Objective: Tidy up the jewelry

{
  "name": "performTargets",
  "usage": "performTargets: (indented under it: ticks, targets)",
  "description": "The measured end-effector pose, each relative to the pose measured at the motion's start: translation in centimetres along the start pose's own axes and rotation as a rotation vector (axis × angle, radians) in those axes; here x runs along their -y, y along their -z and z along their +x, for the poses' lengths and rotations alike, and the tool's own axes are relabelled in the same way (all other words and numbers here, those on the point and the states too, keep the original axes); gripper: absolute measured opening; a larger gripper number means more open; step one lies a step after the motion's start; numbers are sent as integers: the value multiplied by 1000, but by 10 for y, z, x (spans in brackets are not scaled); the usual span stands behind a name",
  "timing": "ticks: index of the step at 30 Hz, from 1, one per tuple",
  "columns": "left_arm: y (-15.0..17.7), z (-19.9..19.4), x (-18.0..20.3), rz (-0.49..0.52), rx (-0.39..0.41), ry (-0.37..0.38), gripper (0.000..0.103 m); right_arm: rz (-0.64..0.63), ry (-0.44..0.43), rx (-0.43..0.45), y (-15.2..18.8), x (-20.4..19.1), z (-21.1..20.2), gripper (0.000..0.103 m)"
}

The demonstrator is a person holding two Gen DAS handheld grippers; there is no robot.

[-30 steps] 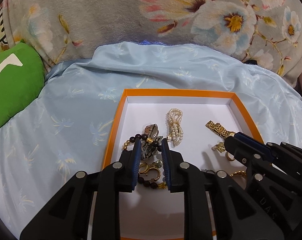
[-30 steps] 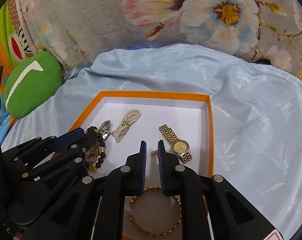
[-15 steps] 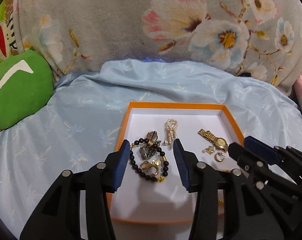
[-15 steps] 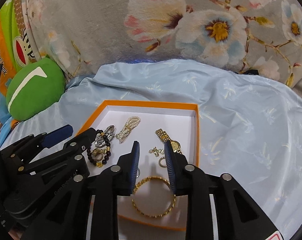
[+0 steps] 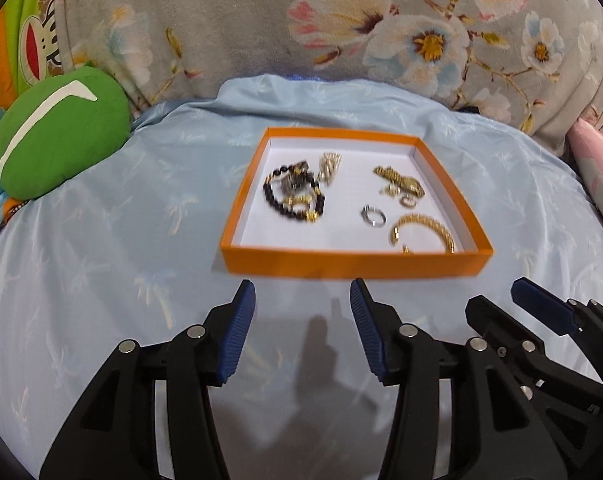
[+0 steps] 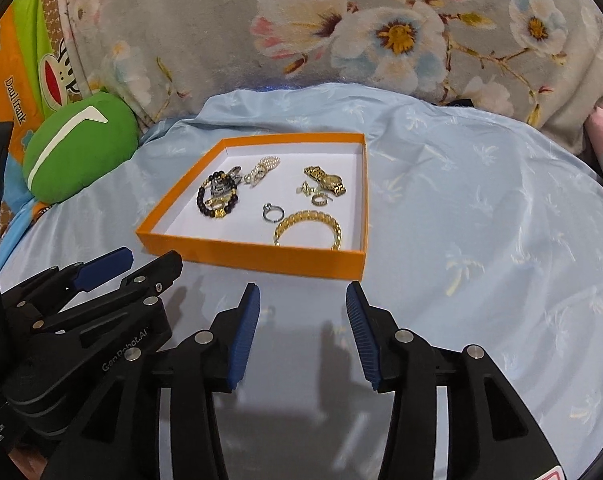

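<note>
An orange tray (image 5: 353,266) (image 6: 257,258) with a white floor lies on pale blue cloth. In it are a black bead bracelet (image 5: 293,200) (image 6: 216,199), a pearl piece (image 5: 328,164) (image 6: 263,169), a gold watch (image 5: 399,180) (image 6: 327,181), a silver ring (image 5: 373,216) (image 6: 272,213), small gold earrings (image 6: 315,196) and a gold chain bangle (image 5: 423,230) (image 6: 307,228). My left gripper (image 5: 303,300) hangs in front of the tray's near wall, its jaws opening, nothing between them. My right gripper (image 6: 301,300) is beside it, jaws also opening and empty.
A green round cushion (image 5: 57,140) (image 6: 79,146) sits at the left. A grey floral blanket (image 5: 341,28) rises behind the tray. A pink pillow (image 5: 597,176) lies at the right edge. Blue cloth (image 6: 481,220) spreads wide to the right of the tray.
Both grippers have pulled back out of the tray to in front of its near wall. Both have gone from nearly shut to open. The jewelry stays in the tray.
</note>
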State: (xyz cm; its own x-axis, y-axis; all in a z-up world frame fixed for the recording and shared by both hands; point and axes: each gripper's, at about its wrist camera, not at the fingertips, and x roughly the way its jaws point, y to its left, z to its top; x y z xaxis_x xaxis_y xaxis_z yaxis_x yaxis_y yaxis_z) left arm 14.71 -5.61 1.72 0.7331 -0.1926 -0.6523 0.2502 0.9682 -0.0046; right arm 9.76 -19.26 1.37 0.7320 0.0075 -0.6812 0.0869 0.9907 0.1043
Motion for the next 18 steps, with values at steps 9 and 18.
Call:
performTargets:
  ticks: [9, 18]
  targets:
    - [24, -22, -6, -41, -14, -14, 62, 24, 37, -23, 26, 0, -18, 59]
    - [37, -33, -6, -45, -40, -39, 62, 33, 78, -49, 43, -2, -30, 65]
